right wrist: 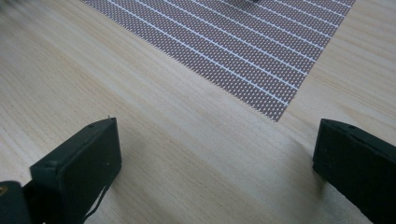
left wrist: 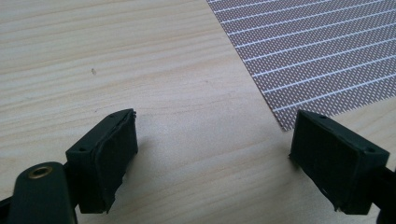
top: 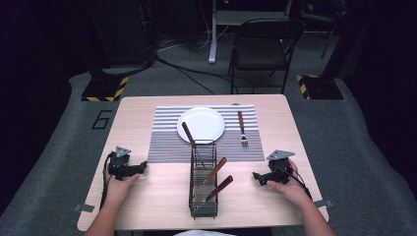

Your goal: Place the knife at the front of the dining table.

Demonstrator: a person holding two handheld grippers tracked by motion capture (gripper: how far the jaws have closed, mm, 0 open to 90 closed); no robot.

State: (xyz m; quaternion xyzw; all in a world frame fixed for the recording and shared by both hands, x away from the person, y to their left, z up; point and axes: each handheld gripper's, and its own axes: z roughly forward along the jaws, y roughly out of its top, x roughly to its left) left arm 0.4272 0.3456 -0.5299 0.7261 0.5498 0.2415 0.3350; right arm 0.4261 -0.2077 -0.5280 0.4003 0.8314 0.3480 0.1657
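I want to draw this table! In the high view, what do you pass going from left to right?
Left tool → wire cutlery basket → fork → right tool.

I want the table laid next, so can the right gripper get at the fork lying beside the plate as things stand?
Probably yes. The right gripper is open and holds nothing, and the fork lies flat on the striped mat, right of the plate. Only bare table lies between; the wire basket stands off to its side.
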